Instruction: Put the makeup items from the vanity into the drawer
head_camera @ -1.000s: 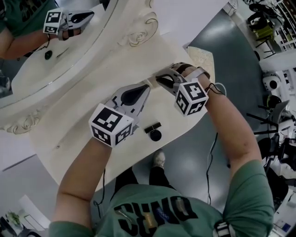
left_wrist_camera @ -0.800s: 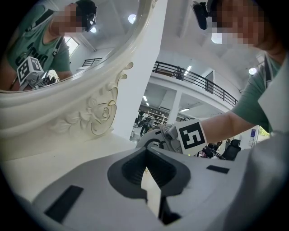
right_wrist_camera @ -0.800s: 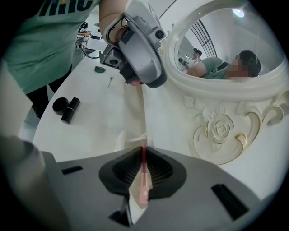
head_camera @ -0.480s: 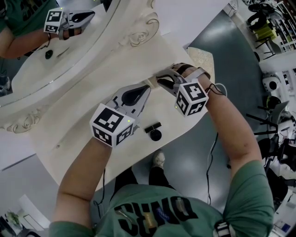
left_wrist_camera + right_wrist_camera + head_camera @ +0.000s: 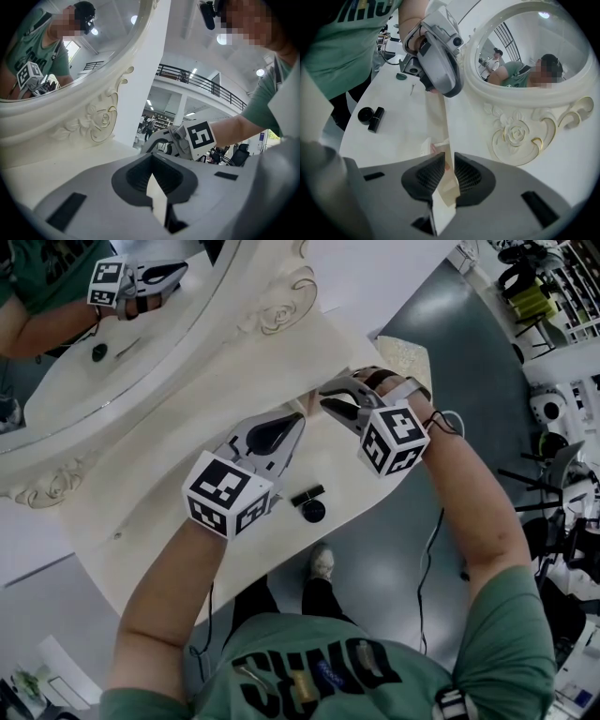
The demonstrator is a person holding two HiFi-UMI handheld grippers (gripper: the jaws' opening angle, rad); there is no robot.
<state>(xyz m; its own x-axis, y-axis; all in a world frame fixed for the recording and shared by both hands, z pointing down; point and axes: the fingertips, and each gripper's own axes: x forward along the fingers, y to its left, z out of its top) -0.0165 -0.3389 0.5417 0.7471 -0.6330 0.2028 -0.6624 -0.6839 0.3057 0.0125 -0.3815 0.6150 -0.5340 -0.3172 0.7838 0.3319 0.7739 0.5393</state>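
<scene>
A thin cream packet (image 5: 436,147) with a red mark hangs between both grippers just above the cream vanity top (image 5: 159,512), close to the mirror's base. In the head view it is only a small beige bit (image 5: 305,407). My right gripper (image 5: 449,155) has the packet between its jaws, which are opening, and the pads no longer press on it. My left gripper (image 5: 302,416) comes from the opposite side with its tips closed on the packet's far end (image 5: 435,90). A black lipstick (image 5: 307,494) and its round cap (image 5: 314,512) lie near the front edge.
The oval mirror (image 5: 84,352) in its carved cream frame (image 5: 520,133) stands right behind the grippers. A small dark green item (image 5: 401,75) lies farther along the top. The vanity's front edge (image 5: 281,568) drops to grey floor, where a shoe (image 5: 322,563) shows.
My right gripper has eased back a little to the right and its jaws stand wider. The left gripper and the lipstick have stayed put.
</scene>
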